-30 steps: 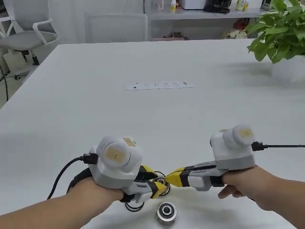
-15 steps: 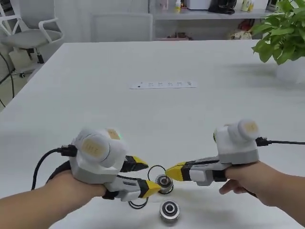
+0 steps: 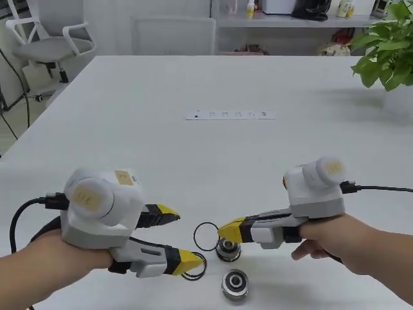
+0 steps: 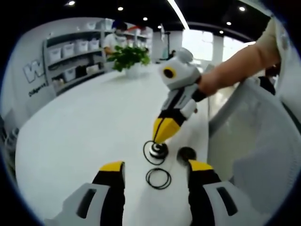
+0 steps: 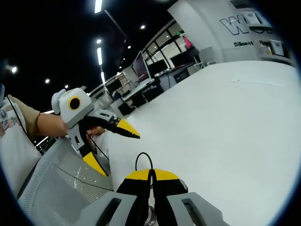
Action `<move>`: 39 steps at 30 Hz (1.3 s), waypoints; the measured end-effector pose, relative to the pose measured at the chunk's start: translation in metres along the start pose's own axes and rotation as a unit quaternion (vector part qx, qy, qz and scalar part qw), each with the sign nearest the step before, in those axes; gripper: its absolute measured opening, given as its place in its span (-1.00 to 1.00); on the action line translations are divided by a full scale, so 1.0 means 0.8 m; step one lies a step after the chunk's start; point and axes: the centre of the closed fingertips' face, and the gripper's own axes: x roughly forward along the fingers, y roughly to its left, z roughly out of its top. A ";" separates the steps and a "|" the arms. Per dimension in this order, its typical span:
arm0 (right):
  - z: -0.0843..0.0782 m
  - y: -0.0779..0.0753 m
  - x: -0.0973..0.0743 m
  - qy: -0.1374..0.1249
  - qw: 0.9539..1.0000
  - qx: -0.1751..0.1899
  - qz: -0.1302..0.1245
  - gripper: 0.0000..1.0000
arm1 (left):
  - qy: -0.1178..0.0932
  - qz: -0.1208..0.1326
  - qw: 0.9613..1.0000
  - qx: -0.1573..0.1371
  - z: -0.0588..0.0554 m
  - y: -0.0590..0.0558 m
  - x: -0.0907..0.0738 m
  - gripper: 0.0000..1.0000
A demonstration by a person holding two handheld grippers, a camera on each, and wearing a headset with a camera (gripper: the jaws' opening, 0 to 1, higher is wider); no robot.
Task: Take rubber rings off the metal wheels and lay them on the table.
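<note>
In the head view the left gripper (image 3: pixel 182 236) sits near the worktop's (image 3: pixel 193 161) near edge with its yellow-tipped jaws spread wide and nothing between them. The right gripper (image 3: pixel 226 231) points toward it from the right, its jaws pressed together on the right side of a thin black rubber ring (image 3: pixel 205 236). That ring stands just left of a metal wheel (image 3: pixel 227 249), which sits directly under the right gripper's tips. A second rubber ring (image 3: pixel 194 268) lies flat on the worktop, partly under the tip of the left gripper's lower jaw. A second metal wheel (image 3: pixel 235 284) stands closer to the near edge, apart from both rings. A white socket strip (image 3: pixel 226 115) lies mid-worktop, a potted plant (image 3: pixel 387 51) stands at the far right corner, and an office chair (image 3: pixel 51 39) is beyond the far left corner. In the left gripper view the left gripper's jaws stand well apart, and the second rubber ring (image 4: pixel 158 178) lies flat just ahead of them. Past it, the right gripper (image 4: pixel 163 134) pinches the rubber ring (image 4: pixel 146 157), which loops around the metal wheel (image 4: pixel 158 149); whether it is clear of the wheel cannot be told. The second metal wheel (image 4: pixel 186 154) is just beside them. In the right gripper view the jaws are closed on the rubber ring (image 5: pixel 141 157), which arcs up from between them, with the spread left gripper (image 5: pixel 117 153) beyond.
</note>
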 end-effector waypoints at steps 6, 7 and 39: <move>-0.009 0.005 0.016 0.024 1.000 -0.008 0.005 -1.00 | 0.004 0.012 1.000 -0.005 -0.013 0.009 -0.016 0.13; -0.010 0.005 0.018 0.027 1.000 -0.009 0.006 -1.00 | 0.005 0.013 1.000 -0.005 -0.014 0.009 -0.017 0.13; -0.012 -0.011 0.005 0.042 0.998 -0.035 -0.025 -0.72 | 0.021 0.020 1.000 -0.012 -0.028 0.019 -0.018 0.13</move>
